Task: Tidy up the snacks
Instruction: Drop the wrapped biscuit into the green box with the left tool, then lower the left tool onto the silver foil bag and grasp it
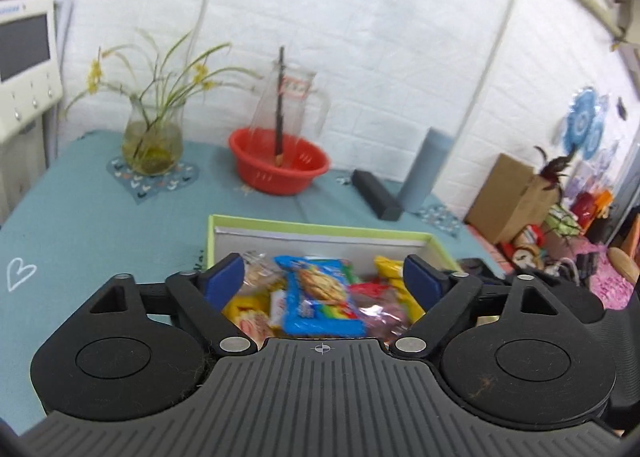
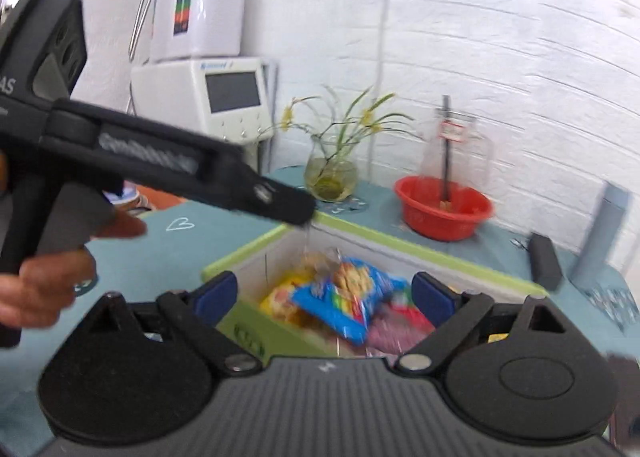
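Observation:
A green-rimmed box (image 1: 320, 231) on the teal tablecloth holds several snack packets, with a blue cookie packet (image 1: 320, 299) on top. My left gripper (image 1: 323, 275) is open and empty, just above the box's near side. In the right wrist view the same box (image 2: 256, 247) and blue cookie packet (image 2: 352, 293) show, with yellow, red and pink packets around it. My right gripper (image 2: 324, 295) is open and empty above the box's near corner. The left gripper (image 2: 280, 201) shows there from the side, reaching over the box's left rim.
A red plastic basin (image 1: 280, 165) with a clear jug stands behind the box. A glass vase with plants (image 1: 152, 141) is at the back left. A black case (image 1: 376, 195) and grey-blue cylinder (image 1: 426, 169) lie at the back right. A cardboard box (image 1: 508, 197) stands off the table's right.

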A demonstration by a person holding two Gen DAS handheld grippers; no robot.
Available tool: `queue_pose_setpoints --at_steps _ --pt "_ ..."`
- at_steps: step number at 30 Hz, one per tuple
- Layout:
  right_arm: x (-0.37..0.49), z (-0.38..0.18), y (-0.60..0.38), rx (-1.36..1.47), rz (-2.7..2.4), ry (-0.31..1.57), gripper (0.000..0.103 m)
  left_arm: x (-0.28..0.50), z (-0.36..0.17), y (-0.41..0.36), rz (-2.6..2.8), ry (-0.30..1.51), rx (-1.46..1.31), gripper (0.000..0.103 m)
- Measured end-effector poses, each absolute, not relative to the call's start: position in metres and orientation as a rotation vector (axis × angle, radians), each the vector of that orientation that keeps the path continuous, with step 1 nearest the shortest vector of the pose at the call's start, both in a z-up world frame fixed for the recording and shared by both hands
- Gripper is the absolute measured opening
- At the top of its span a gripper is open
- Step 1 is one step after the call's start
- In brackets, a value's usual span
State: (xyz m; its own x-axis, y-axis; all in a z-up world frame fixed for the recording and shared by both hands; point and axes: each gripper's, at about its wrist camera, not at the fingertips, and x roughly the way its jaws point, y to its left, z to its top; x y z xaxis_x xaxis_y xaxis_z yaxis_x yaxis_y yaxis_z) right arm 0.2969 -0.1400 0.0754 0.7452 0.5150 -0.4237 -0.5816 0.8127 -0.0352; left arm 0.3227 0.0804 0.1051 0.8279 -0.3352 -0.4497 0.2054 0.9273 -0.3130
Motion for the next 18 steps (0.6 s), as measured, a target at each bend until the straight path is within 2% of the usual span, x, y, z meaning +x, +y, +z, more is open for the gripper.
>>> queue_pose_setpoints --at_steps 4,9,13,18 --pt "0.223 0.05 -0.192 -0.066 0.504 0.477 0.093 0.272 0.1 0.052 -0.388 0.544 -0.248 0.079" --pt "0.152 0.018 -0.243 0.032 0.342 0.565 0.093 0.235 0.061 -0.007 -0.523 0.67 -0.222 0.079" --pt "0.144 0.013 -0.274 0.079 0.26 0.57 0.093 0.231 0.033 -0.062 -0.597 0.782 -0.174 0.075" --pt "0.175 0.001 -0.298 0.097 0.243 0.613 0.093 0.255 0.02 -0.105 -0.633 0.847 -0.167 0.074"
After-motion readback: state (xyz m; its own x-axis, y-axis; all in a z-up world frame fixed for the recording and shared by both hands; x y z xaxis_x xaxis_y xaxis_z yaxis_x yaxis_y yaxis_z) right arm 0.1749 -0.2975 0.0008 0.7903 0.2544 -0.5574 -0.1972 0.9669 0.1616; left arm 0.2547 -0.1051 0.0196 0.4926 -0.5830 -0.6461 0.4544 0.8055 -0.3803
